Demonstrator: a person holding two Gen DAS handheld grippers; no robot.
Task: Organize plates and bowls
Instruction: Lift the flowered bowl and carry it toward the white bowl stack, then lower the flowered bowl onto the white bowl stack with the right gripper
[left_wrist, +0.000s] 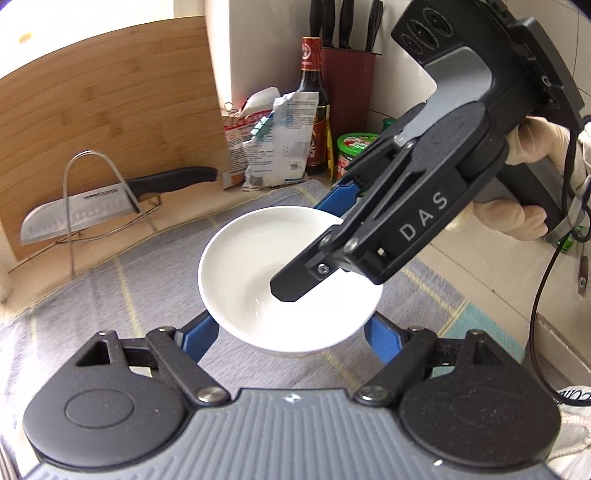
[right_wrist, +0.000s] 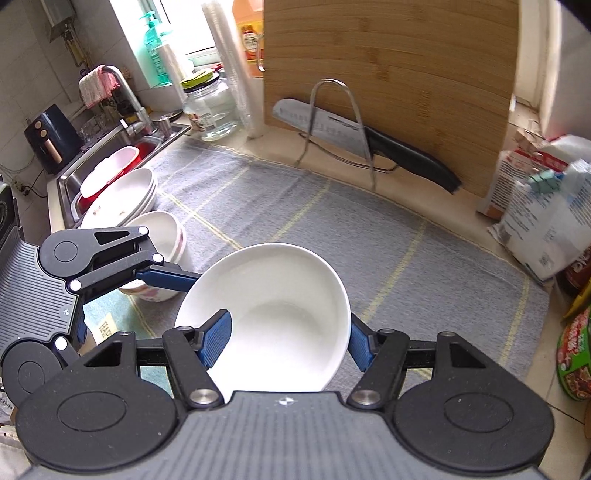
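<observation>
A plain white bowl (left_wrist: 258, 280) is held above the grey striped mat (left_wrist: 122, 295). My right gripper (left_wrist: 317, 251) comes in from the upper right and is shut on the bowl's wall, one finger inside and one blue finger (left_wrist: 338, 201) outside. In the right wrist view the bowl (right_wrist: 280, 317) sits tilted between its blue fingers (right_wrist: 218, 339). My left gripper (left_wrist: 291, 332) has its fingers spread on both sides under the bowl's near side; it also shows in the right wrist view (right_wrist: 173, 280). A stack of white plates (right_wrist: 122, 199) and stacked bowls (right_wrist: 162, 240) stand at the mat's left.
A bamboo cutting board (right_wrist: 391, 74) leans on the wall behind a wire stand holding a cleaver (right_wrist: 354, 133). A sink (right_wrist: 110, 158) with a red basin is far left. Food bags (right_wrist: 546, 221), a sauce bottle (left_wrist: 314, 110), a knife block (left_wrist: 347, 85) and a jar (right_wrist: 212, 107) line the counter.
</observation>
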